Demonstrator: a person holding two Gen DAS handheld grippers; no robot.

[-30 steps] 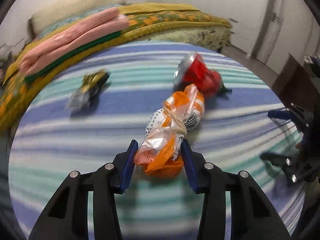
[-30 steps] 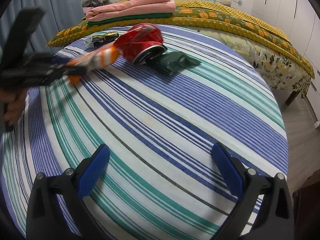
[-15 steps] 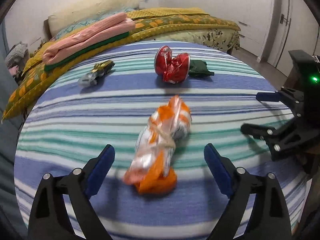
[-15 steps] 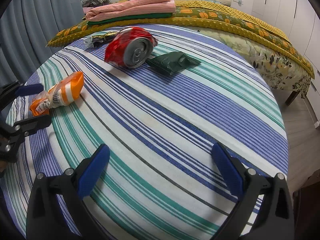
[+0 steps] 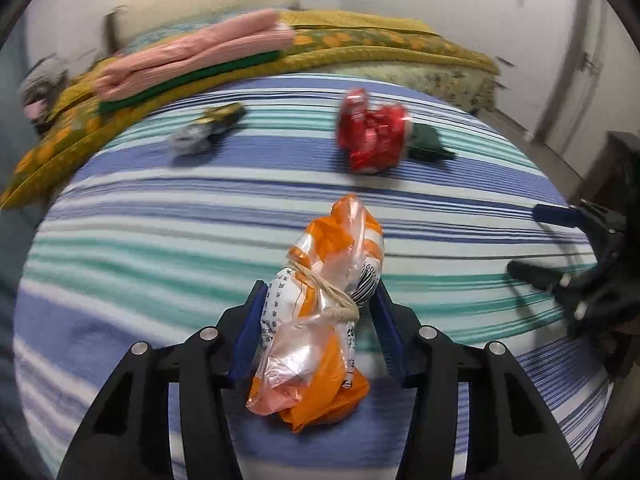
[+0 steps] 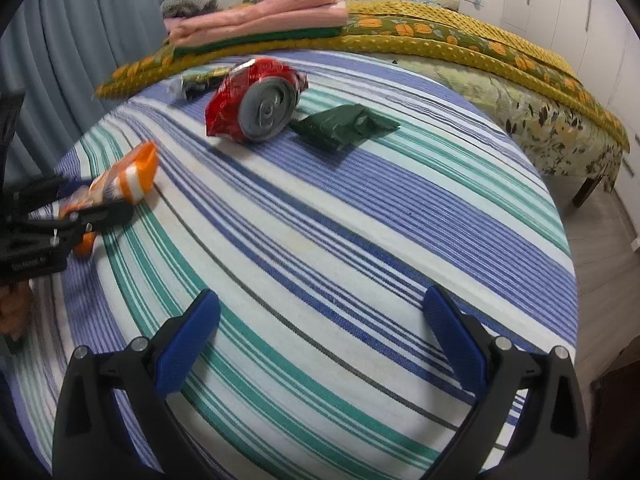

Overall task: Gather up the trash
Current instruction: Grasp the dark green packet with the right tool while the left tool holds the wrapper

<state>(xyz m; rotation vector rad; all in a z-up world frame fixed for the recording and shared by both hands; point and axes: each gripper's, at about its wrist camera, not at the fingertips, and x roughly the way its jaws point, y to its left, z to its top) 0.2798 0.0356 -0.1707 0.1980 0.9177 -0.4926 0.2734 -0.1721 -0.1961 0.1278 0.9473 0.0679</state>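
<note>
An orange and clear plastic bag [image 5: 324, 312], tied with string, lies on the striped round table [image 5: 120, 240]. My left gripper [image 5: 320, 320] is shut on the bag, its blue pads pressing both sides; it also shows in the right wrist view [image 6: 92, 208]. A crushed red can [image 5: 372, 136] lies beyond the bag, with a crumpled green wrapper [image 5: 428, 144] to its right and a dark wrapper [image 5: 208, 128] at far left. My right gripper [image 6: 320, 328] is open and empty over the table's near part, far from the can [image 6: 256, 104].
A bed with a yellow patterned blanket [image 6: 440, 36] and folded pink cloth [image 6: 260, 12] stands behind the table. Blue-grey curtains [image 6: 80, 20] hang at left. White cupboard doors [image 5: 580, 60] are at right. The floor shows past the table's right edge [image 6: 600, 240].
My left gripper was shut on the bag, opened and drew back, and has now moved in and shut on it again. The can has rolled a little. The right gripper stayed still.
</note>
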